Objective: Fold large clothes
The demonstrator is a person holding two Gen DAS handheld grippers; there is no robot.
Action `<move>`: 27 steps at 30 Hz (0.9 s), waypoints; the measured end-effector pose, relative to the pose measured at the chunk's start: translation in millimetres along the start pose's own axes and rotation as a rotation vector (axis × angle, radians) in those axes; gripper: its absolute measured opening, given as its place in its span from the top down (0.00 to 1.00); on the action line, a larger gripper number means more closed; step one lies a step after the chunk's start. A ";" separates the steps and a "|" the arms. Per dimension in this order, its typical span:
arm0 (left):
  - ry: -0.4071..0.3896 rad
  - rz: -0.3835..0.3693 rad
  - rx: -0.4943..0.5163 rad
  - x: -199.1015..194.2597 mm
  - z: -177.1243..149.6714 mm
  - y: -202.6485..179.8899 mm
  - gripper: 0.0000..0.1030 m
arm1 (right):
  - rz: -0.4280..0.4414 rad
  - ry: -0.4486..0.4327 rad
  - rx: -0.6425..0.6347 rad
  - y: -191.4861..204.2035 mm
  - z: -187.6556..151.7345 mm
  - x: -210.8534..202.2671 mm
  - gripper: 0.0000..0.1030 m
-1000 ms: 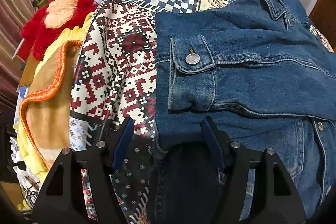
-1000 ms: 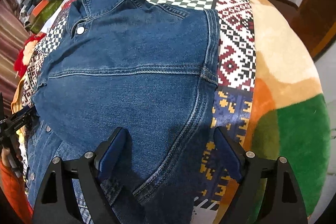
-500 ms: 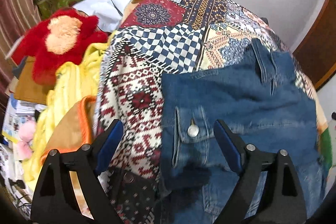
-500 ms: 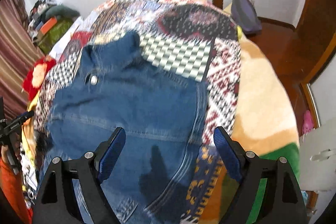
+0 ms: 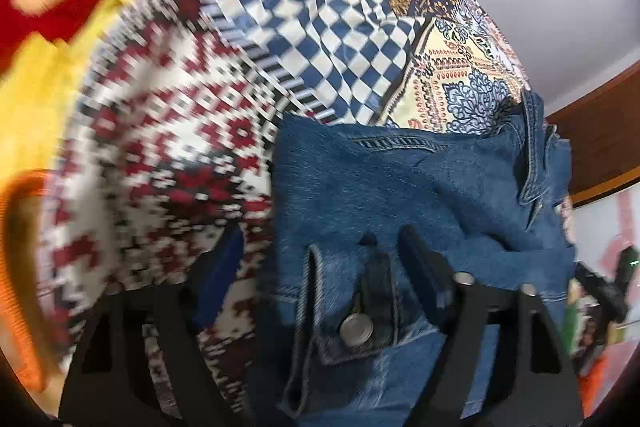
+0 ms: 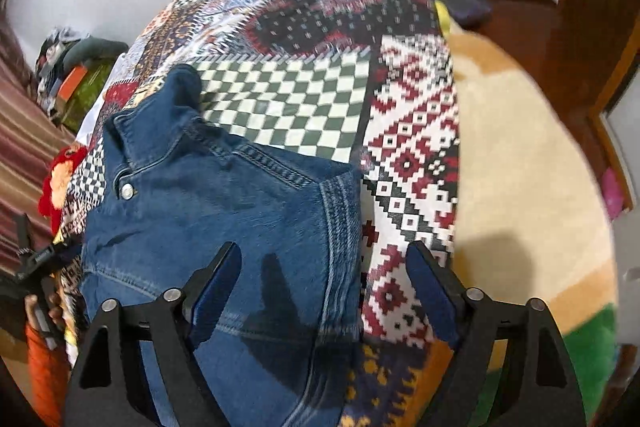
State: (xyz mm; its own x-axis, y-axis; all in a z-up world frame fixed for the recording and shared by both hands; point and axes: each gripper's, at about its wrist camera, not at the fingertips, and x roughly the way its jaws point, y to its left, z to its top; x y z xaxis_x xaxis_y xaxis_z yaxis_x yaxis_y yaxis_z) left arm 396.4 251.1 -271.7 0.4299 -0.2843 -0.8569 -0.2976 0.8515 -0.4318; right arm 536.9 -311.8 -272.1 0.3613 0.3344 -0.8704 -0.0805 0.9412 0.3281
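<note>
The denim jacket [image 5: 400, 187] now sits closer under both grippers than a moment ago. The left gripper [image 5: 320, 259], jaws just narrowed but still apart, straddles the buttoned cuff [image 5: 352, 323]. The right gripper [image 6: 324, 279], also just narrowed, hangs spread over the jacket's edge on the patchwork bedspread [image 6: 408, 163].

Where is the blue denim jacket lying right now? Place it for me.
The blue denim jacket lies on the patchwork patterned bedspread, left of centre in the right wrist view, its collar toward the far wall; in the left wrist view its buttoned cuff sits between the tongs.
</note>
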 end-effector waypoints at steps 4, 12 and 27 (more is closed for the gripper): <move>0.027 -0.026 -0.037 19.9 7.2 8.0 0.45 | 0.058 0.002 0.014 -3.4 4.9 17.4 0.51; -0.018 -0.095 -0.120 15.4 13.4 25.9 0.87 | 0.056 -0.035 -0.012 6.7 34.4 33.0 0.85; -0.147 0.186 0.170 -25.7 42.4 -17.7 0.91 | -0.127 -0.240 -0.308 84.4 99.9 13.9 0.86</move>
State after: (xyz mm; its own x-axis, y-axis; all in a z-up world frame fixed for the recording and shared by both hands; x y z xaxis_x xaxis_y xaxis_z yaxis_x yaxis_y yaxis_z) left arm 426.7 262.0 -230.1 0.5040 -0.0595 -0.8616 -0.2416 0.9481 -0.2068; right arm 627.9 -232.6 -219.9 0.5899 0.2276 -0.7747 -0.2824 0.9570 0.0662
